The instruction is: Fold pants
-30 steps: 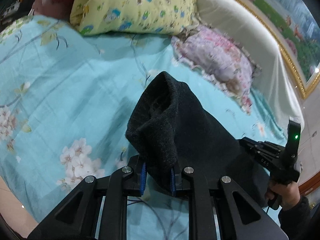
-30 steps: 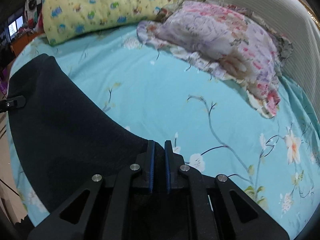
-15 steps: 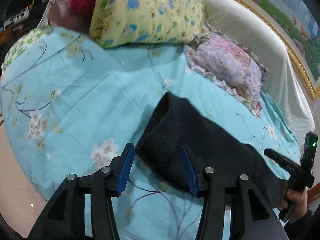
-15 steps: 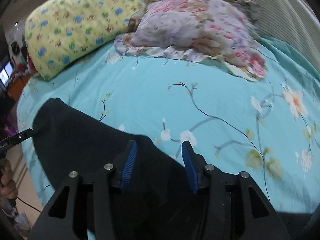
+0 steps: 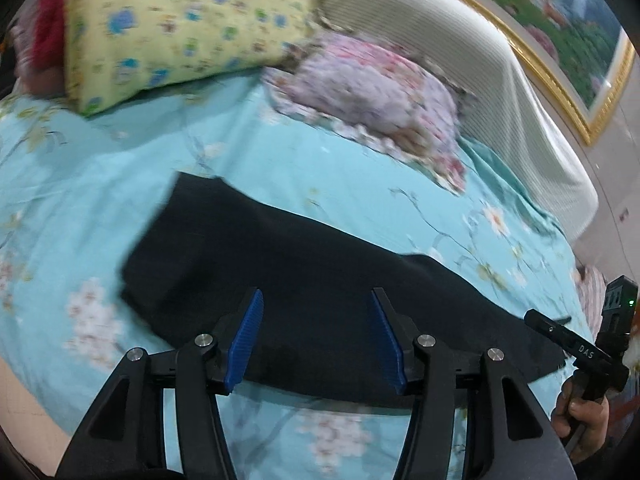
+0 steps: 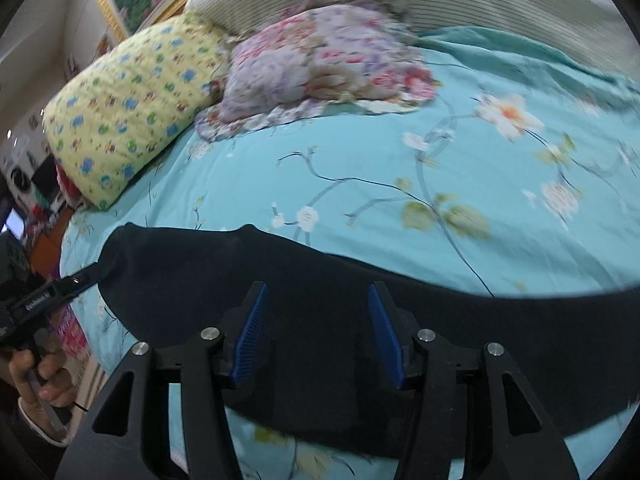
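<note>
The pants [image 5: 320, 280] lie lengthwise left to right on the bed [image 5: 100, 184], just beyond both opening, empty claws: left claw [image 5: 318, 336], right claw [image 6: 316, 332].

A teal floral bedsheet [image 5: 100, 184] fills the frame; a yellow pillow [image 5: 180, 24] sits upper left, a pink floral pillow [image 5: 372, 92] at centre, a gold-framed painting [image 5: 560, 28] upper right.
</note>
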The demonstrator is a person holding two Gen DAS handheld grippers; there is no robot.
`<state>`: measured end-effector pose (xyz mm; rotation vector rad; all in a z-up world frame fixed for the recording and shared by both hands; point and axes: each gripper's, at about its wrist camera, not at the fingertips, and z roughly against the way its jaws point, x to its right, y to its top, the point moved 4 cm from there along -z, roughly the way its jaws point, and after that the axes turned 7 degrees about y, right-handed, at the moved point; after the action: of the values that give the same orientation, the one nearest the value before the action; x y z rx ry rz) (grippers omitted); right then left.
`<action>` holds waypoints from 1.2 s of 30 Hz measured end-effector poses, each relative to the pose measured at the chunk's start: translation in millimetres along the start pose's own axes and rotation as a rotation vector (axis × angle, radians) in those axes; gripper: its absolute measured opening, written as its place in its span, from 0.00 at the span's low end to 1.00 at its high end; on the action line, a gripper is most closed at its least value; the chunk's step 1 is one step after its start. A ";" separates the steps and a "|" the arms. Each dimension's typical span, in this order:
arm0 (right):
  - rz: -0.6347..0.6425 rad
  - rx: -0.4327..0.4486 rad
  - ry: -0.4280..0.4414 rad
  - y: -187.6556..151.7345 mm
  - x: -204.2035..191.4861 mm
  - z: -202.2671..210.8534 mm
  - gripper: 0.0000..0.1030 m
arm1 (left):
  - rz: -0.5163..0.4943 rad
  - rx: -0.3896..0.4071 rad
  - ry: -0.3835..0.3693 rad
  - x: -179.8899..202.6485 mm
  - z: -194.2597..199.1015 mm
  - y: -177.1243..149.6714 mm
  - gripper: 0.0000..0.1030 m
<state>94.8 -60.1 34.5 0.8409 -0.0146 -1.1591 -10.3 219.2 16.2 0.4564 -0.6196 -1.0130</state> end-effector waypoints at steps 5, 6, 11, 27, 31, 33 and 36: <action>-0.065 0.033 -0.023 -17.8 21.9 32.4 0.52 | -0.072 -0.038 -0.039 40.9 -12.5 -7.6 0.55; -0.077 0.037 -0.028 -21.5 25.9 38.0 0.52 | -0.084 -0.044 -0.046 48.4 -14.4 -9.2 0.55; -0.113 0.059 -0.057 -38.2 43.1 61.0 0.53 | -0.151 -0.065 -0.088 85.4 -20.3 -15.8 0.57; -0.338 0.176 -0.176 -79.1 122.2 134.2 0.62 | -0.373 -0.108 -0.187 195.4 -32.4 -29.8 0.66; -0.424 0.220 -0.208 -90.1 147.4 149.7 0.66 | -0.434 -0.129 -0.220 226.0 -39.7 -34.7 0.67; -0.473 0.240 -0.220 -95.8 161.0 155.9 0.67 | -0.469 -0.141 -0.234 242.1 -44.3 -37.8 0.67; -0.531 0.260 -0.221 -101.1 176.4 160.2 0.67 | -0.514 -0.157 -0.243 262.5 -51.6 -40.9 0.68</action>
<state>23.9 -308.4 17.1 0.9719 -0.1324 -1.7751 99.2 -28.2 21.9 0.3620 -0.6471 -1.6117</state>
